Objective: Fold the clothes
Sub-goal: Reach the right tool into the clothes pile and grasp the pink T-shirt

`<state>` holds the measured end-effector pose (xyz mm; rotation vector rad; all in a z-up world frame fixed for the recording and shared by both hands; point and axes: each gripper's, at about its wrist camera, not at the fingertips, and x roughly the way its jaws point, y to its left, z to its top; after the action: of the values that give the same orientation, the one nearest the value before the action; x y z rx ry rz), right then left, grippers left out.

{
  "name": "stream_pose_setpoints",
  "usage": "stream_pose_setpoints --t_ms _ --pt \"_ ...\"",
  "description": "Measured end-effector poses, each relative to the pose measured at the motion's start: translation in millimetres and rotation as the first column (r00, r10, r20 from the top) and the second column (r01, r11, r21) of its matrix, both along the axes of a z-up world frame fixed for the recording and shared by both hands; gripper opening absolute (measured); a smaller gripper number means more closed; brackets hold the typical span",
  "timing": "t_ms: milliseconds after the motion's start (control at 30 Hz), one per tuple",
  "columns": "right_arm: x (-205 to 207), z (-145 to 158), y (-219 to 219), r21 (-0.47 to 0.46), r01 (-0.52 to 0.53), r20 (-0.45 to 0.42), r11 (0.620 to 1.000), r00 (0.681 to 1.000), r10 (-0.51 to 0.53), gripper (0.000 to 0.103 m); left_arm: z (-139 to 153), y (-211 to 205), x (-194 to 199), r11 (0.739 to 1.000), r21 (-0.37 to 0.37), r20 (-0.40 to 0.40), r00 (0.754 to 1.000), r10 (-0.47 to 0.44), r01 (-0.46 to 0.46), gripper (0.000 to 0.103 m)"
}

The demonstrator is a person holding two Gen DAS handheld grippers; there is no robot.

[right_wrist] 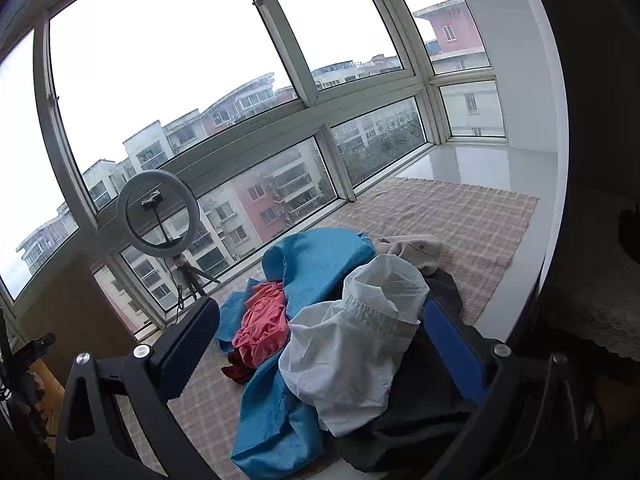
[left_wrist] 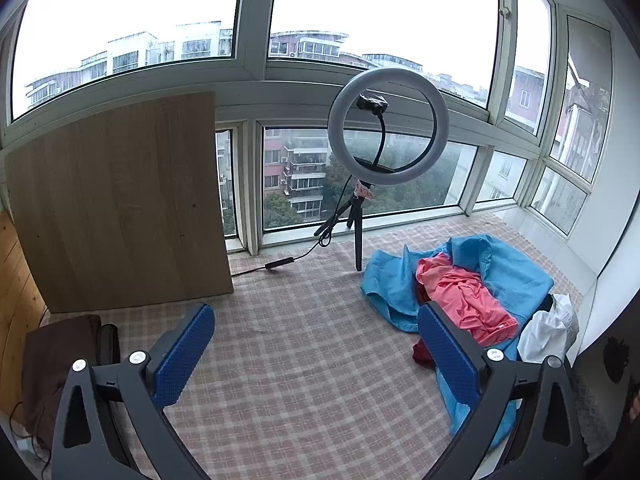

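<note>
- Left wrist view: my left gripper [left_wrist: 316,344] has its jaws spread wide, blue pads facing each other, nothing between them, only bare checked cloth [left_wrist: 304,360] below.
- Its right finger overlaps the near edge of the clothes pile; whether it touches the fabric I cannot tell.
- In that pile I see a blue garment [left_wrist: 516,276] spread underneath, a pink garment [left_wrist: 468,300] crumpled on top of it, a dark red piece [left_wrist: 422,354] peeking out at the near edge, and a white garment [left_wrist: 548,330] at the right end.
- To my left, a folded brown cloth [left_wrist: 56,364] lies at the cloth's edge, below a wooden board [left_wrist: 120,204] leaning against the window.
- A ring light [left_wrist: 386,126] on a small tripod stands by the window behind the pile.
- Right wrist view: my right gripper [right_wrist: 320,336] is also wide open and grips nothing; the pile fills the space between its fingers.
- The white garment [right_wrist: 352,344] lies nearest, bunched up with an elastic hem showing, on top of a dark grey garment [right_wrist: 420,412].
- The blue garment [right_wrist: 324,260] runs behind and beneath it, the pink garment [right_wrist: 264,328] to its left, and a beige garment [right_wrist: 416,250] behind.
- The whole pile sits on the checked cloth [right_wrist: 460,208] near the window, well right of the ring light [right_wrist: 158,214].
</note>
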<state>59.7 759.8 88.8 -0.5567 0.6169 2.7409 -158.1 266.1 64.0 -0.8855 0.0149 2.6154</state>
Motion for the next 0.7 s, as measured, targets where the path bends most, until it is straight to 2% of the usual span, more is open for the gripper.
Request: stream_pose_setpoints --t_ms 167,267,300,467,567,667,700 --pt "-76.4 -9.7 -1.5 0.060 -0.160 0.044 0.985 0.987 0.157 0.102 -9.0 26.4 -8.6 1.000 -0.005 0.040 0.999 0.030 -0.030 0.102" --pt "-131.2 -17.5 -16.6 0.054 -0.309 0.076 0.950 0.949 0.304 0.087 -13.8 29.7 -9.1 0.997 -0.033 0.038 0.997 0.070 -0.069 0.102" --pt "-152.4 -22.9 -26.4 0.060 -0.356 0.105 0.933 0.931 0.349 0.082 -16.7 29.2 -9.7 0.995 -0.045 0.038 0.995 0.087 -0.085 0.102" --pt "-260.5 -79.6 -75.2 0.080 -0.530 0.319 0.844 0.816 0.482 0.082 -33.3 10.5 -18.7 0.983 -0.076 0.073 0.982 0.174 -0.168 0.102" --pt "-306.1 -128.4 -89.7 0.098 -0.581 0.492 0.808 0.734 0.468 0.082 -42.3 -6.6 -23.9 0.970 -0.101 0.088 0.969 0.232 -0.223 0.102" --pt "-333.1 -168.7 -98.6 0.087 -0.612 0.591 0.786 0.667 0.454 0.082 -54.3 -27.8 -27.0 0.952 -0.121 0.109 0.949 0.295 -0.282 0.102" --pt "-337.4 -178.8 -100.6 0.080 -0.624 0.615 0.777 0.644 0.454 0.076 -59.3 -34.7 -28.0 0.946 -0.124 0.119 0.942 0.313 -0.299 0.102"
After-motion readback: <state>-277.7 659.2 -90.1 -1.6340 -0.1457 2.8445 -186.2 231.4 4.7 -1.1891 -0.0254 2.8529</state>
